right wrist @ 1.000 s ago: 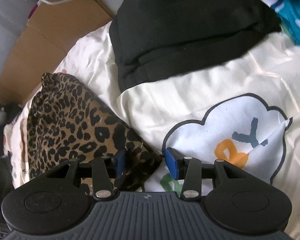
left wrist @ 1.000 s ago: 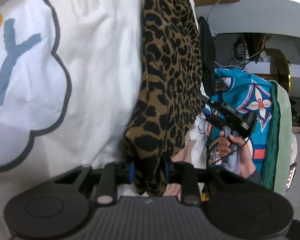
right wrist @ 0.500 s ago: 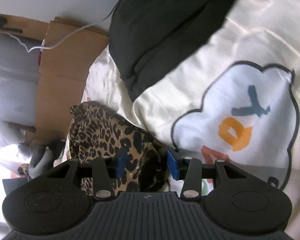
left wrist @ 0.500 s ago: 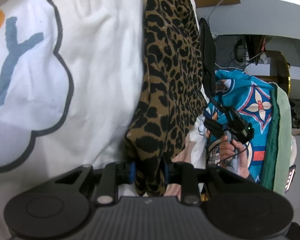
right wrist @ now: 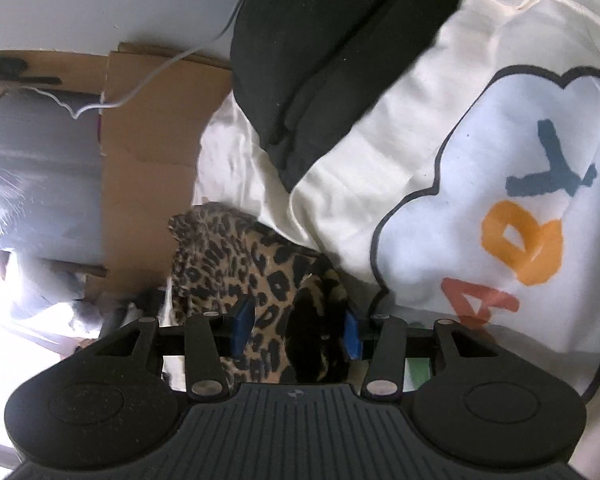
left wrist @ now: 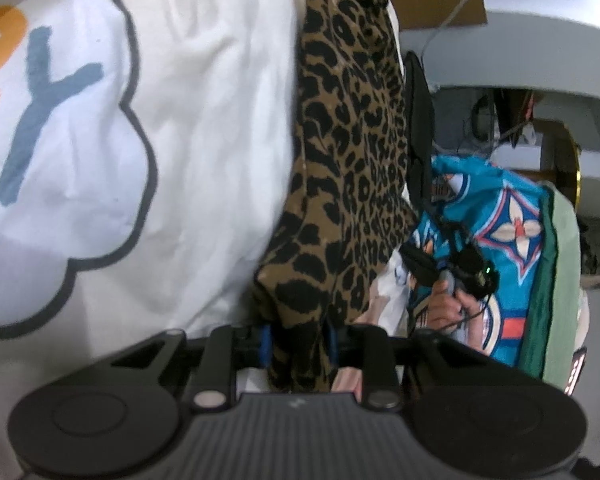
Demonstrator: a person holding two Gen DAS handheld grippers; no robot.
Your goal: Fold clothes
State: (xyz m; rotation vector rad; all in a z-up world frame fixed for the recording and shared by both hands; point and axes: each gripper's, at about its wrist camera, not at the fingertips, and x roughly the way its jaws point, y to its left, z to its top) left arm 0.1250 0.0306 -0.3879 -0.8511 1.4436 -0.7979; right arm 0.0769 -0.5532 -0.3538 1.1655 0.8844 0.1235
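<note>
A leopard-print garment lies on a cream sheet with a cloud print. My left gripper is shut on one corner of it, and the cloth stretches away from the fingers. In the right wrist view the same garment sits bunched between the blue pads. My right gripper is open around that bunched corner, and the pads stand apart. The right gripper and the hand holding it also show in the left wrist view.
A folded black garment lies on the sheet beyond the leopard cloth. A cardboard box with a white cable stands beside the bed. A teal patterned cloth and a green one lie at the right.
My right gripper has swung and moved onto the leopard garment's corner, which now sits between its open pads. My left gripper has kept its hold with little movement.
</note>
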